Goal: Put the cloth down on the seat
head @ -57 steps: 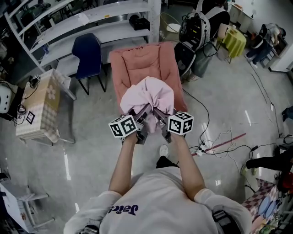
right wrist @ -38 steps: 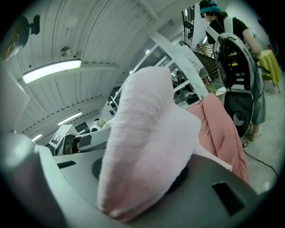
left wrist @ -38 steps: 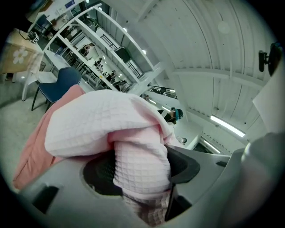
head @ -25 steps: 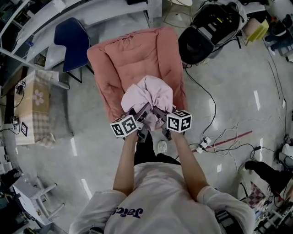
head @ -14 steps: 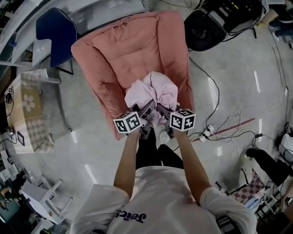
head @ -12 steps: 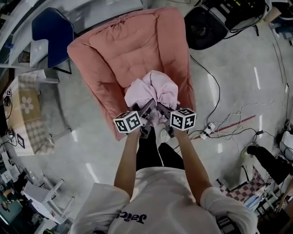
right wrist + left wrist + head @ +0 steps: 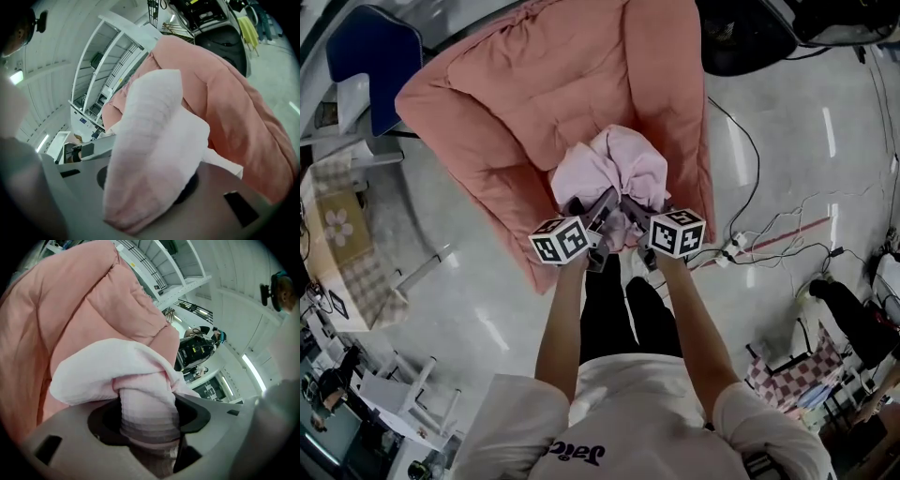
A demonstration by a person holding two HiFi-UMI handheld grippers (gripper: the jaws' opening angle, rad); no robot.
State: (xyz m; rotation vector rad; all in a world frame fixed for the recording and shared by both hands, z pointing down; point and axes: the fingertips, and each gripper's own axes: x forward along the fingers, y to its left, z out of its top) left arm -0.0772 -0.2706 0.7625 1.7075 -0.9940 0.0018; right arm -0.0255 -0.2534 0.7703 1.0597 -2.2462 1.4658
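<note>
— Cloth (image 7: 614,173) first: where is it against the seat (image 7: 534,84)?

— Bunched in a pale pink bundle over the seat's front half, between the two grippers. Whether its underside touches the cushion yet, I cannot tell from above.

— And the jaws?

— The left gripper (image 7: 147,427) has its jaws standing wide, clamped round a thick gathered roll of the fabric. The right gripper (image 7: 154,187) has its jaws set narrower, pinching a flatter fold that flops over them. Both come in from the seat's front edge, side by side.

— How do you expect it to handle?

— Light and limp, I judge. It has no stiffness of its own, so whatever is not pinched sags and drapes. The weave looks waffled, which should give the pads some bite; I doubt it slips. Nothing fragile about it either, and the seat is quilted padding, so a drop would do no harm.

— Best place to take hold?

— Where it is held now: gathered folds near the bundle's near side, several layers thick. A single loose layer would likely slide out or leave the rest trailing off the seat's edge.
</note>
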